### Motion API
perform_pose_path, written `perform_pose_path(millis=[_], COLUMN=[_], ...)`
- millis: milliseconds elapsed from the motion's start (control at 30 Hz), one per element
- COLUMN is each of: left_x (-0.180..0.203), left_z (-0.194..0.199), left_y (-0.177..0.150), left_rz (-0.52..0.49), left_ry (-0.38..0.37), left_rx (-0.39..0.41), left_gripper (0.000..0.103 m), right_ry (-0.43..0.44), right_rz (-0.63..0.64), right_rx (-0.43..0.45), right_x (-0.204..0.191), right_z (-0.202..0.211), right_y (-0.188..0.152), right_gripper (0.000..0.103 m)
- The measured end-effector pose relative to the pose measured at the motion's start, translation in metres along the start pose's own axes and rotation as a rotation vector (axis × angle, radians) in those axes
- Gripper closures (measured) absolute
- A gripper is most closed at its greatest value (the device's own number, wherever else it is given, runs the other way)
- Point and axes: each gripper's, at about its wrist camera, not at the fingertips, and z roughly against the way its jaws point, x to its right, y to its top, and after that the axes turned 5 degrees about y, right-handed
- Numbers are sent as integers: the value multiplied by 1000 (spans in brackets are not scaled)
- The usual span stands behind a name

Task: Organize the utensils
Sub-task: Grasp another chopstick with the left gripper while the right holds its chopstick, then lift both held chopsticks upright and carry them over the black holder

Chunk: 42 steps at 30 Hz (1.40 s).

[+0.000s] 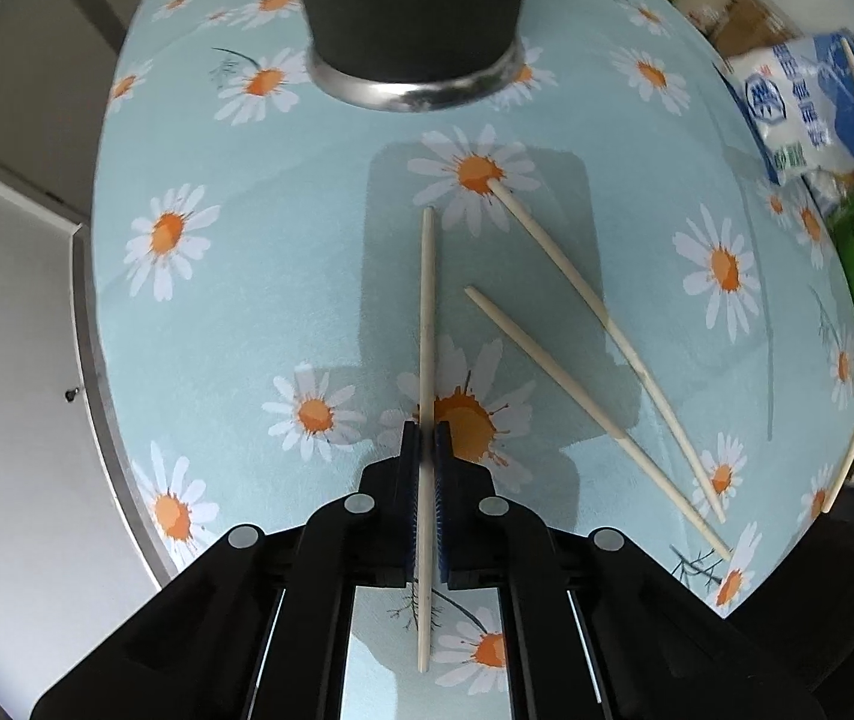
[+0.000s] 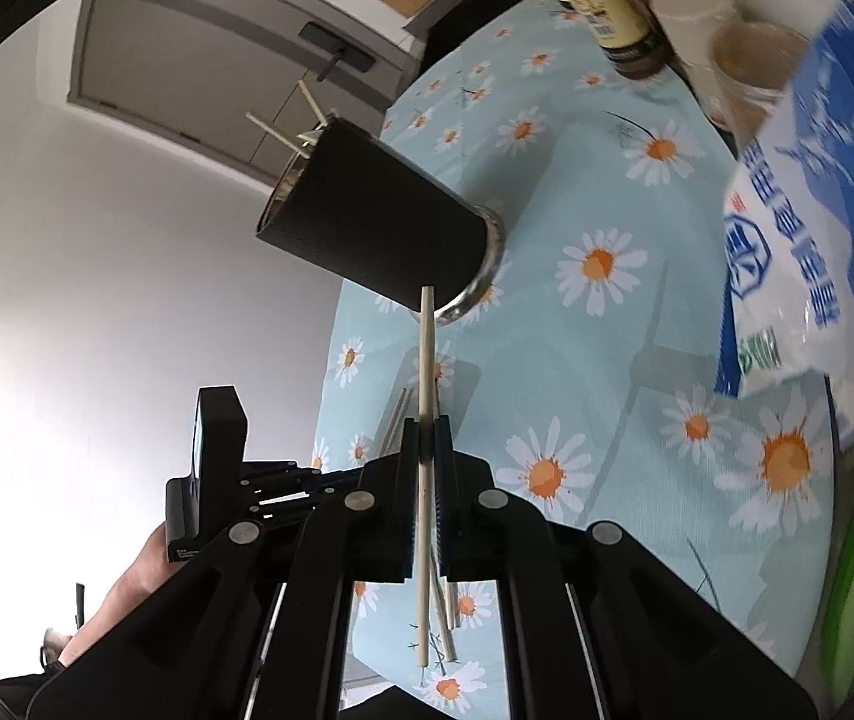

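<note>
A: Left view: our left gripper clamps a chopstick lying on the cloth; two more lie beside it.

B: Right view: our right gripper pinches another stick, seemingly lifted, near the holder. Light, stiff, slippery; we'd grip mid-shaft.

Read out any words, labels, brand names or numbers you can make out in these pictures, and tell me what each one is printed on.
Blue and white plastic bag: large blue characters and a round logo, too warped and blurred to read.
Dark brown glass bottle: yellow label with print and a red mark, too small to read.
Black box on the other gripper: a line of white print, too small.
Nothing quotable; the daisy tablecloth has none.
</note>
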Motion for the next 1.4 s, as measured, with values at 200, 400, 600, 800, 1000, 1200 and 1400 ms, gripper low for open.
perform_pose_path(millis=[200, 400, 600, 800, 1000, 1200, 1400], left_x=[-4, -9, -6, -15, -25, -42, -55], left_z=[21, 54, 104, 144, 180, 193, 203], left_y=[-16, -29, -24, -22, -19, -7, 8], left_rz=[84, 144, 145, 175, 192, 198, 192], left_ry=[-12, -80, -133, -220, -276, -317, -370], left_rx=[79, 187, 325, 429, 563, 660, 749], left_gripper=[100, 100, 100, 100, 100, 100, 100], right_ry=[0, -30, -43, -62, -105, -146, -165], right_rz=[51, 87, 113, 157, 249, 338, 406], right_rx=[-21, -22, -9, 24, 99, 183, 249], right_x=[-8, -18, -37, -67, -102, -132, -155], right_z=[-6, -14, -23, -27, -24, -21, -26], right_y=[3, 0, 1, 7, 16, 30, 46], right_gripper=[97, 97, 97, 97, 97, 97, 97])
